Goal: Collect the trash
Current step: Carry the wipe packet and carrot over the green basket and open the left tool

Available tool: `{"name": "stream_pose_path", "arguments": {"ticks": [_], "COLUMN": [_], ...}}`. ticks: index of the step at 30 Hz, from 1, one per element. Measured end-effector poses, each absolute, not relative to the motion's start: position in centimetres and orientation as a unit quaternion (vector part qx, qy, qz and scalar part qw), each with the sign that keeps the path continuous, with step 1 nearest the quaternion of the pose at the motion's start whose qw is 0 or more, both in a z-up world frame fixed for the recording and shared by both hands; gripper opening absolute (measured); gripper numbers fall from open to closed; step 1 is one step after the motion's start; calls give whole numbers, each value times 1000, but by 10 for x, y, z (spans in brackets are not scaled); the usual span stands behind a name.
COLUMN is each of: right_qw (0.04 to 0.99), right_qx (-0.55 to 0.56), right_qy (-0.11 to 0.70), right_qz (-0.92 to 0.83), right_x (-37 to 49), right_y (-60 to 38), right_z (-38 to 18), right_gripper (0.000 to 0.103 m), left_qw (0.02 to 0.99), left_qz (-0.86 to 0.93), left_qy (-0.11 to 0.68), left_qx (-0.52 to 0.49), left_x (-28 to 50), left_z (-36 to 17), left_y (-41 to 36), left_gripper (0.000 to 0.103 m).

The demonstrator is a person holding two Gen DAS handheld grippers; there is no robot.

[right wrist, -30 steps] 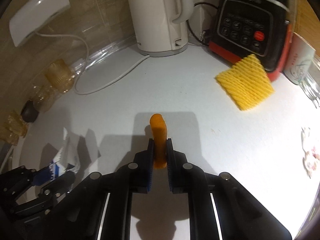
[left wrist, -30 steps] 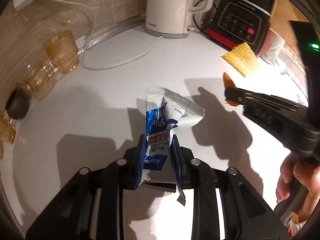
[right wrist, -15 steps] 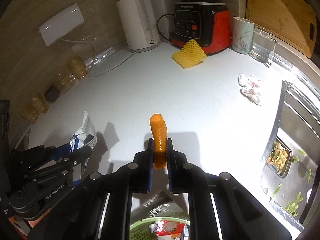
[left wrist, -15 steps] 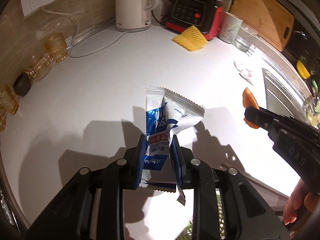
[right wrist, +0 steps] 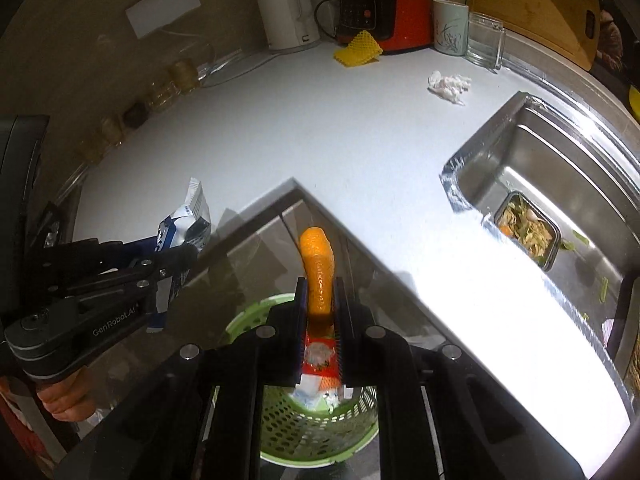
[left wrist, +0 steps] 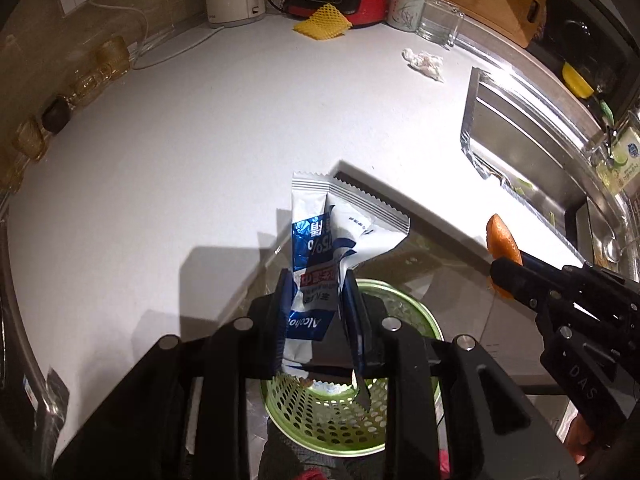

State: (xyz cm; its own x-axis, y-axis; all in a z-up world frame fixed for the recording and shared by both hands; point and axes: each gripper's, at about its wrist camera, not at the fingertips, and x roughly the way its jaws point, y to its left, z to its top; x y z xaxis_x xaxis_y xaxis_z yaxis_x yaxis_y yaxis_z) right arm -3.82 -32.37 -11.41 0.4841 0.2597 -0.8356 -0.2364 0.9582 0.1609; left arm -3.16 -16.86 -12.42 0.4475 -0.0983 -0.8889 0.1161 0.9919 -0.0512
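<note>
1. A white counter (left wrist: 168, 152) wraps round a corner, with a steel sink (right wrist: 560, 184) set into it, off to the right of the right claw.
2. Far ahead of both claws, by the wall, stand a white kettle (right wrist: 286, 8), a red and black machine (right wrist: 384, 12), a yellow net piece (right wrist: 358, 50) and a crumpled tissue (right wrist: 448, 84).
3. The left claw (left wrist: 316, 312) points steeply down and pinches a blue and white wrapper (left wrist: 324, 248) tight between its pads.
4. The right claw (right wrist: 320, 312) also points steeply down and is squeezed onto an orange peel (right wrist: 318, 268) that sticks up ahead of it.
5. A green basket (right wrist: 320, 432) with holes sits under both claws, below the counter edge, with some trash inside.
</note>
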Motion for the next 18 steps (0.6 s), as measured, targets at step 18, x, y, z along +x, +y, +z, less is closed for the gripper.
{"name": "stream_pose_path", "arguments": {"ticks": [18], "right_qw": [853], "right_qx": [-6], "right_qy": [496], "right_qz": [166], "right_x": [-111], "right_y": [-357], "right_z": [-127], "right_gripper": [13], "left_qw": [825], "left_qz": [-64], "left_qy": [561], "left_qx": [19], "left_x": [-98], "left_z": [-169], "left_y": [-204], "left_gripper": [25]}}
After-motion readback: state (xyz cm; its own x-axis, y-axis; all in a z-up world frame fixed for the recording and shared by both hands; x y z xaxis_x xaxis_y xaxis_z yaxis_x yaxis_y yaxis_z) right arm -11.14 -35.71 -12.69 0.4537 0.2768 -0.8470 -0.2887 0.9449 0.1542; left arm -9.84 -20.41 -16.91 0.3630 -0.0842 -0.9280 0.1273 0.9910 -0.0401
